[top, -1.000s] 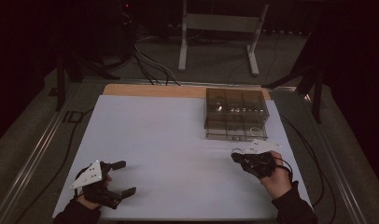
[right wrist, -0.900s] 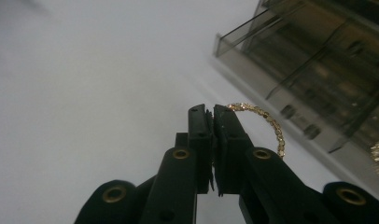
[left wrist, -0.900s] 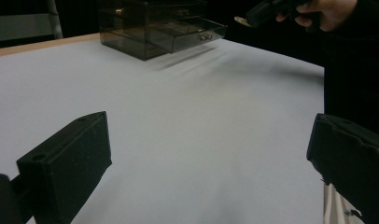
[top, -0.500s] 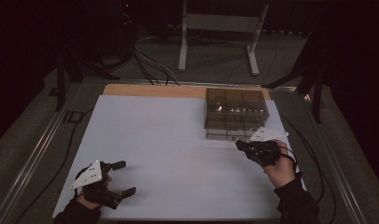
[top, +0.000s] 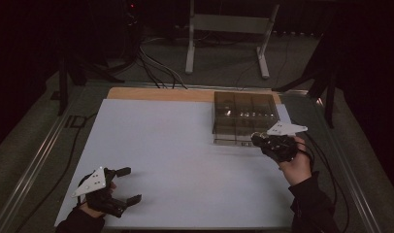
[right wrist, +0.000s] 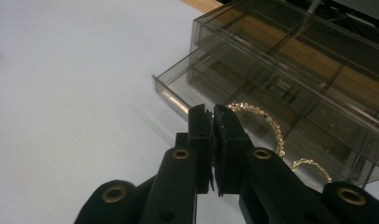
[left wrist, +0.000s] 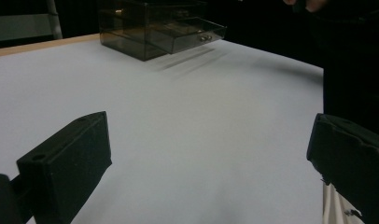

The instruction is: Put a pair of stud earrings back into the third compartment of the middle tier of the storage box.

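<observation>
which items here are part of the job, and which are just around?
In the job:
- right gripper, shut on the gold chain
- smoky clear drawer box, bottom drawer pulled open

Just around:
- left gripper, open, nothing between the jaws
- white table mat
- metal stand and cables behind the table

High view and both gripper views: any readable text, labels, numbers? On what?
None readable.
Grey floor mat left of the white table: dark marks, too blurred to read.
Smoky clear plastic drawer box: no label visible.
Gold bead chain in the shut right gripper: no lettering.
</observation>
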Motion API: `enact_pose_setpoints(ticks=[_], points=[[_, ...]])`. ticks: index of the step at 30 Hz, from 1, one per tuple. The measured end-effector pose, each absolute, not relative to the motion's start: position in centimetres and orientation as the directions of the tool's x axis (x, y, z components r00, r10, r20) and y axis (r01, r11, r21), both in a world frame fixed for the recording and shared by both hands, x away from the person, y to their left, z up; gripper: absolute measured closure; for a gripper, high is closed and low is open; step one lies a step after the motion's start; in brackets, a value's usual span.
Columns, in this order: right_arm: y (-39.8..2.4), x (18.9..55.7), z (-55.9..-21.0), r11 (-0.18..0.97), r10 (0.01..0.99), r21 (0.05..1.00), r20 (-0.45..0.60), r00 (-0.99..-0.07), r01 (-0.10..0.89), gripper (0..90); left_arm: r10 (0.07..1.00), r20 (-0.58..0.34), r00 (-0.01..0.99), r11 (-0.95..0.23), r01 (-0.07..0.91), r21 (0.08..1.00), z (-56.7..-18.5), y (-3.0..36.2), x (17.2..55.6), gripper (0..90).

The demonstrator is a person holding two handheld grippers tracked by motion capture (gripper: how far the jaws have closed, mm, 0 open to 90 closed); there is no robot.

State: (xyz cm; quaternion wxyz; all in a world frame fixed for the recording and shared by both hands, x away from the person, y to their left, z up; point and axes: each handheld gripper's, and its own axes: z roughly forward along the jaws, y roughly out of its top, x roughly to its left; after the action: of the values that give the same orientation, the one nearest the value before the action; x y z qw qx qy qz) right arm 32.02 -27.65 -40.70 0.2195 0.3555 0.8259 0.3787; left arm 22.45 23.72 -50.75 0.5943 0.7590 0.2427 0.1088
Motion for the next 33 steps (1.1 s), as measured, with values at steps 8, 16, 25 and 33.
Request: enact_pose_setpoints(ticks=[8,16,25,33], points=[[-28.3,33.4,-40.2,0.451,0.777,0.775,-0.096,-0.622,0.443,87.0,0.497,-0.126,0.858,-0.172,0.240,0.955,-50.7,23.8,22.5,0.7],[-29.2,35.4,-40.7,0.422,0.809,0.766,-0.076,-0.583,0.485,87.0,0.498,-0.125,0.858,-0.175,0.241,0.955,-50.8,23.7,22.5,0.7],[-30.0,37.2,-41.9,0.386,0.838,0.755,-0.047,-0.543,0.530,87.0,0.497,-0.127,0.858,-0.174,0.243,0.954,-50.8,23.7,22.5,0.8],[-30.3,38.4,-43.2,0.366,0.853,0.741,-0.025,-0.521,0.563,86.9,0.498,-0.125,0.858,-0.176,0.241,0.954,-50.8,23.8,22.5,0.7]])
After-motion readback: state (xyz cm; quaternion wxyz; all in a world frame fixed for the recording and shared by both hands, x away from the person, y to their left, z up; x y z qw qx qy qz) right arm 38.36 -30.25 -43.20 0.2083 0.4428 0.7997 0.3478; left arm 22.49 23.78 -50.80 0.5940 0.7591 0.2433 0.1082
